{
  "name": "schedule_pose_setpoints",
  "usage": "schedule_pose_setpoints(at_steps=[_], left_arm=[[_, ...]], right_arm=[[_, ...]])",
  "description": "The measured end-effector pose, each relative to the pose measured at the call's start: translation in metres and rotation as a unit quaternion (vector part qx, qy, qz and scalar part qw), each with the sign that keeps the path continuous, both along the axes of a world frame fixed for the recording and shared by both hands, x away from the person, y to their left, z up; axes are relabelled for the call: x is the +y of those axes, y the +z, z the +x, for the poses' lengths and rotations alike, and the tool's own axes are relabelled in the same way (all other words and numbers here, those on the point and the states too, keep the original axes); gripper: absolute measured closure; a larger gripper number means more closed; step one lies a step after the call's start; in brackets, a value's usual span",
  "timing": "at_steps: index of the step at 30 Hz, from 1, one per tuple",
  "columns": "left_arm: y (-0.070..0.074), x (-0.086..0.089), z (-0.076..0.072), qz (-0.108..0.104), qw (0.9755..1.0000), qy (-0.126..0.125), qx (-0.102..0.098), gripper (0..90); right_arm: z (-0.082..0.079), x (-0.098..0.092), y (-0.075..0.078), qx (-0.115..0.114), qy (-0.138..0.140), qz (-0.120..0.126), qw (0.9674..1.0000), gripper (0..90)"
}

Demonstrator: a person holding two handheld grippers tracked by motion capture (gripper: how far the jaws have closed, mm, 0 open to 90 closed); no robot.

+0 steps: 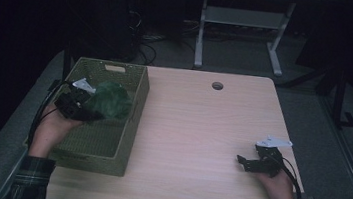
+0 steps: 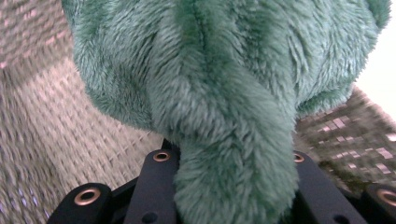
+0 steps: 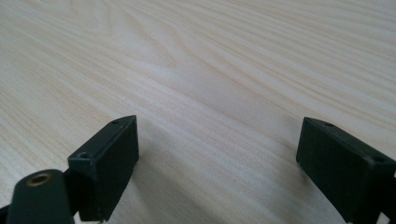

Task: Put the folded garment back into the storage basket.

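Observation:
A green plush toy (image 1: 111, 100) hangs over the woven basket (image 1: 131, 124) at the table's left side, and my left gripper (image 1: 88, 108) is shut on it from the left. In the left gripper view the plush toy (image 2: 224, 93) bulges out between the black jaws, with the basket's weave (image 2: 51, 130) behind it. My right gripper (image 1: 244, 162) rests low over the table's front right, pointing left. In the right gripper view my right gripper (image 3: 217, 163) stands open with only bare tabletop (image 3: 210, 70) between its jaws.
The pale wooden table (image 1: 201, 132) has a round cable hole (image 1: 217, 85) near its far edge. Behind it on the floor stand a white desk frame (image 1: 242, 31) and loose cables (image 1: 146, 40). Plaid sleeves come in at the bottom corners.

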State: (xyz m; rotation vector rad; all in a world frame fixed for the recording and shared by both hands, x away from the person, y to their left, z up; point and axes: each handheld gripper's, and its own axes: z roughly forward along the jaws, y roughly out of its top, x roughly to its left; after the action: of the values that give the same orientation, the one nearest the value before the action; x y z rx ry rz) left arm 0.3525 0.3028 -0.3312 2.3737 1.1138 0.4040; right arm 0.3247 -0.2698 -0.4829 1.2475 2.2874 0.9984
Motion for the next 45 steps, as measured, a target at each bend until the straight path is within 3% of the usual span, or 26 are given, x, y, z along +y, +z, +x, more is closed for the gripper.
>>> schedule_pose_setpoints(at_steps=[5,12,18,27,31,37,42,45], left_arm=[[-0.02,0.008,0.005,0.015,0.9997,0.015,0.012,70.1],[-0.041,0.014,0.011,0.017,0.9992,0.023,0.029,69.7],[-0.055,0.016,0.014,0.01,0.9988,0.028,0.039,69.1],[-0.072,0.015,0.018,0.022,0.9976,0.029,0.06,66.3],[-0.074,0.016,0.018,0.024,0.9971,0.032,0.064,59.3],[-0.076,0.017,0.019,0.021,0.9971,0.033,0.066,40.8],[-0.069,0.018,0.014,0.016,0.9984,0.03,0.045,17.2],[-0.063,0.018,0.012,0.01,0.9989,0.025,0.038,14.3]], right_arm=[[0.0,0.0,0.0,0.0,0.0,0.0,1.0,12.5],[0.0,0.0,0.0,0.0,0.0,0.0,1.0,12.5],[0.0,0.0,0.0,0.0,0.0,0.0,1.0,12.5],[0.0,0.0,0.0,0.0,0.0,0.0,1.0,12.5],[0.0,0.0,0.0,0.0,0.0,0.0,1.0,12.5],[0.0,0.0,0.0,0.0,0.0,0.0,1.0,12.5],[0.0,0.0,0.0,0.0,0.0,0.0,1.0,12.5],[0.0,0.0,0.0,0.0,0.0,0.0,1.0,12.5]])
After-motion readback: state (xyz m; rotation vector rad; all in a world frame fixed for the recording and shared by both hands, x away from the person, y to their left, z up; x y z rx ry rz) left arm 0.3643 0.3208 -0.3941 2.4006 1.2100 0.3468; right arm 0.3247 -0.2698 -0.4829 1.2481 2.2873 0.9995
